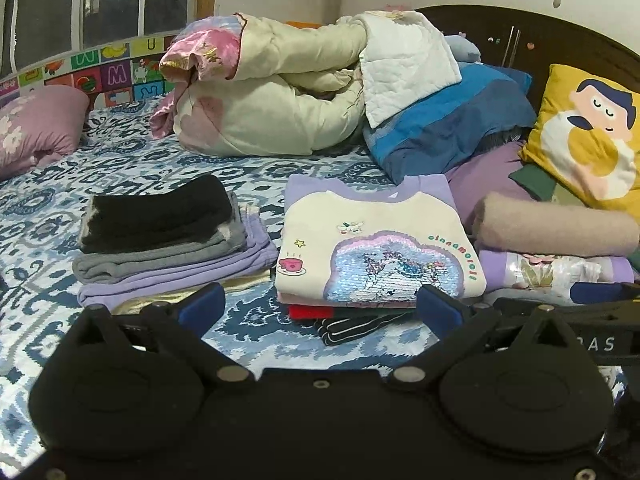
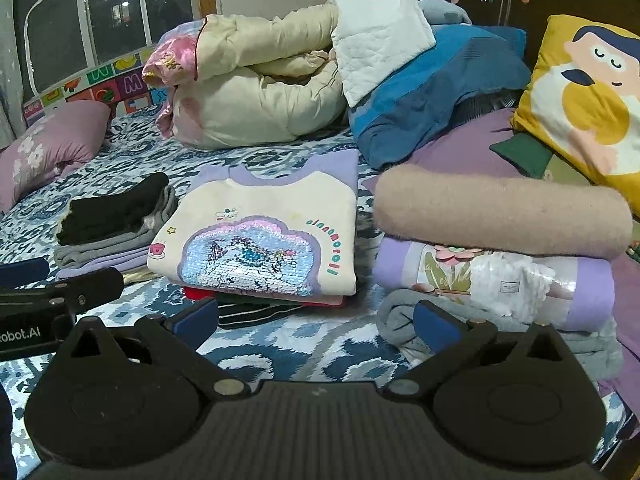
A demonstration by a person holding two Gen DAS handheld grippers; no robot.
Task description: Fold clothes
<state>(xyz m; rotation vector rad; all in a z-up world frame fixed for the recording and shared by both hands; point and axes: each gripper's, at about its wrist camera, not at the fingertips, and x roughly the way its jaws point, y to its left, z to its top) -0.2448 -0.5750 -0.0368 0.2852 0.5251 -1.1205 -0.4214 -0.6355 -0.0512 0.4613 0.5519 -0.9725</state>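
Observation:
Three stacks of folded clothes lie on the patterned bed. A cream sweatshirt with a sequin picture (image 1: pixel 372 240) (image 2: pixel 260 232) tops the middle stack. A black, grey and lilac stack (image 1: pixel 160 236) (image 2: pixel 116 220) lies to its left. A pink roll on a lilac garment (image 1: pixel 556 228) (image 2: pixel 500 212) lies to the right. My left gripper (image 1: pixel 320 312) is open and empty, just in front of the middle stack. My right gripper (image 2: pixel 316 320) is open and empty, between the middle and right stacks. Each gripper shows at the edge of the other's view.
A bundled cream quilt (image 1: pixel 272 92) (image 2: pixel 260 80) and blue bedding (image 1: pixel 448 120) lie at the back. A yellow cushion (image 1: pixel 588 132) (image 2: pixel 588 96) leans at the right against the dark headboard (image 1: pixel 520 32). A pink pillow (image 1: pixel 36 124) lies far left.

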